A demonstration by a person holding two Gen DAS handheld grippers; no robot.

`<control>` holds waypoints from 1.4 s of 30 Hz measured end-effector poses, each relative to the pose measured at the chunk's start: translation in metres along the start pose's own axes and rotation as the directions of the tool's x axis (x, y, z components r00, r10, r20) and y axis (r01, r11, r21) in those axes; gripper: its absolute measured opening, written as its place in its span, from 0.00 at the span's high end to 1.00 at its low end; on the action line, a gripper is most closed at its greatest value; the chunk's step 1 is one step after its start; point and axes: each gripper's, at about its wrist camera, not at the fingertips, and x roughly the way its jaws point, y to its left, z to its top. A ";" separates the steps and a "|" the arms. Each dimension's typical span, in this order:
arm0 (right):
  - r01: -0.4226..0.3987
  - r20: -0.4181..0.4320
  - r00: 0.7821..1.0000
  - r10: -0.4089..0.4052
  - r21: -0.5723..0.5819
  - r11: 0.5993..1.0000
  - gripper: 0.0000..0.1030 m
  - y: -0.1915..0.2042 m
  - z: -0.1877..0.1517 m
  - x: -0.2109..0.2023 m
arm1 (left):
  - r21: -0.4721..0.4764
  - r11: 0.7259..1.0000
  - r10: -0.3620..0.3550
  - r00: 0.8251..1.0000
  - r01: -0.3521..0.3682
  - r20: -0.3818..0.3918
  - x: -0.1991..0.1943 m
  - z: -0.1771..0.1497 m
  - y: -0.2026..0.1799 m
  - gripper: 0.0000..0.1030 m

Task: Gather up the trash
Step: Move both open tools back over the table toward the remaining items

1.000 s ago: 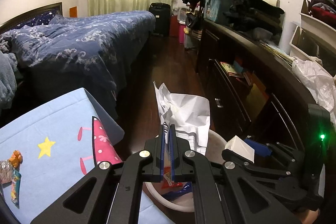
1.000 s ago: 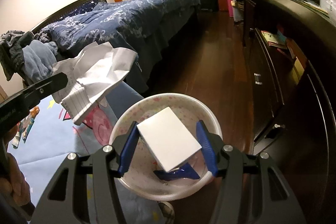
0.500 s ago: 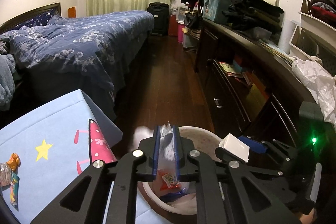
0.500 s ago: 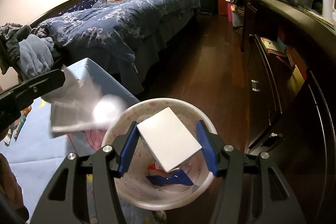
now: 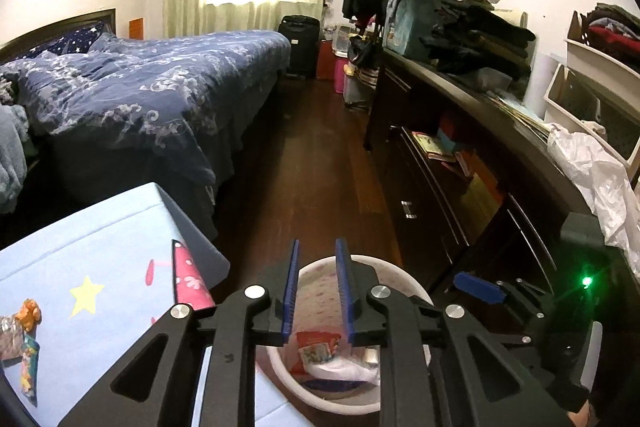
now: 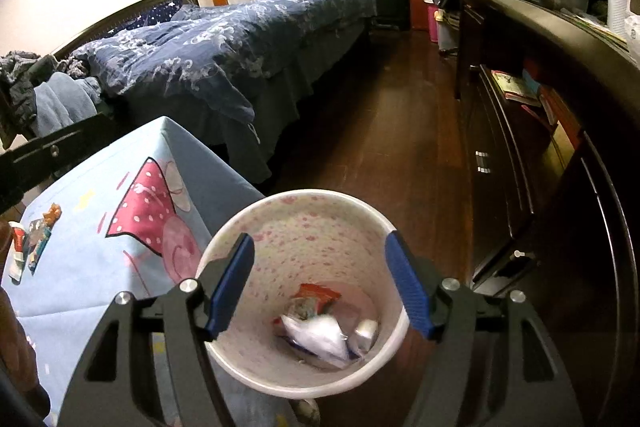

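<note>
A bed with a blue quilt stands left of a dark wood floor; a dresser, apparently piled with clothes, lines the right.

Bin: white, pink speckles. Tablecloth: light blue, yellow star, pink print. Duvet: navy, pale floral swirls.

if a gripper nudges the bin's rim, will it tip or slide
The bin looks like thin plastic holding only wrappers and crumpled paper, so it is probably light. Likely it slides on the smooth wood floor. Tall and narrow, it may tip.
</note>
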 end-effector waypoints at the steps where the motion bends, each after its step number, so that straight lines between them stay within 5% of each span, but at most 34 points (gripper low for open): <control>1: -0.004 0.001 1.000 0.004 0.001 1.000 0.33 0.002 0.000 -0.002 | -0.006 1.000 0.004 1.000 -0.004 0.002 -0.003 -0.001 0.002 0.80; 4: -0.022 0.014 1.000 0.022 0.000 1.000 0.31 0.009 0.001 -0.013 | -0.009 1.000 0.025 1.000 -0.025 0.008 -0.012 -0.004 0.007 0.73; 9: -0.069 0.038 0.997 0.070 -0.026 0.997 0.27 0.035 0.002 -0.034 | -0.009 0.995 0.101 0.994 -0.101 0.052 -0.034 -0.011 0.018 0.32; 18: -0.169 0.011 0.985 0.170 -0.088 0.982 0.21 0.105 -0.007 -0.051 | -0.066 0.944 0.326 0.944 -0.322 0.052 -0.084 -0.036 0.073 0.23; 24: -0.250 -0.035 0.968 0.248 -0.180 0.951 0.18 0.173 -0.017 -0.053 | -0.140 0.875 0.473 0.880 -0.464 0.035 -0.126 -0.059 0.134 0.19; 30: -0.322 -0.075 0.946 0.314 -0.288 0.902 0.17 0.245 -0.025 -0.053 | -0.249 0.813 0.539 0.842 -0.526 -0.019 -0.150 -0.080 0.204 0.19; 42: -0.350 -0.134 0.937 0.323 -0.364 0.863 0.16 0.323 -0.025 -0.019 | -0.262 0.782 0.563 0.821 -0.566 -0.094 -0.150 -0.103 0.283 0.19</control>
